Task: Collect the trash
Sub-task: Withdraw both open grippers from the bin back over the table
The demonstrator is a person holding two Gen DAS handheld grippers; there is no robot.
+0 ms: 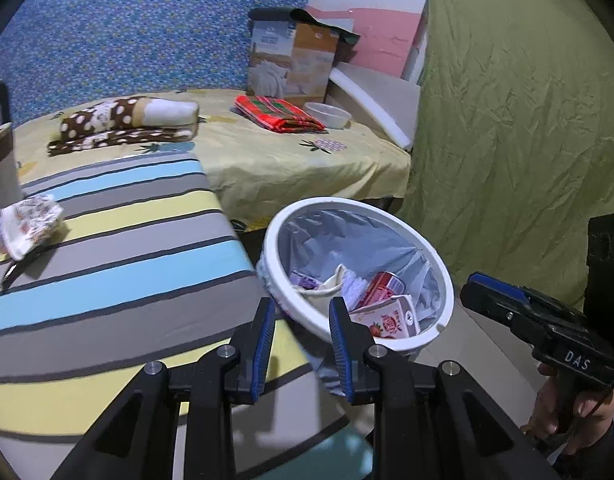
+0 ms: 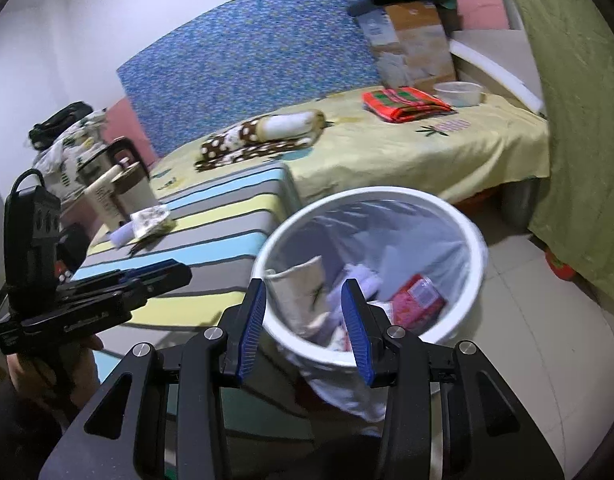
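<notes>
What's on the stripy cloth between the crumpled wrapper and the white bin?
Nothing. In both wrist views the striped cloth is bare from the crumpled wrapper across to the white bin, which stands just past the cloth's edge.

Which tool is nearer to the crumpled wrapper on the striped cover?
Left. The left tool is above the cover's edge, on the crumpled wrapper side. The right tool is over the bin.

Glossy plastic bin (image 2: 473, 280), matt striped cloth (image 1: 119, 248)
</notes>
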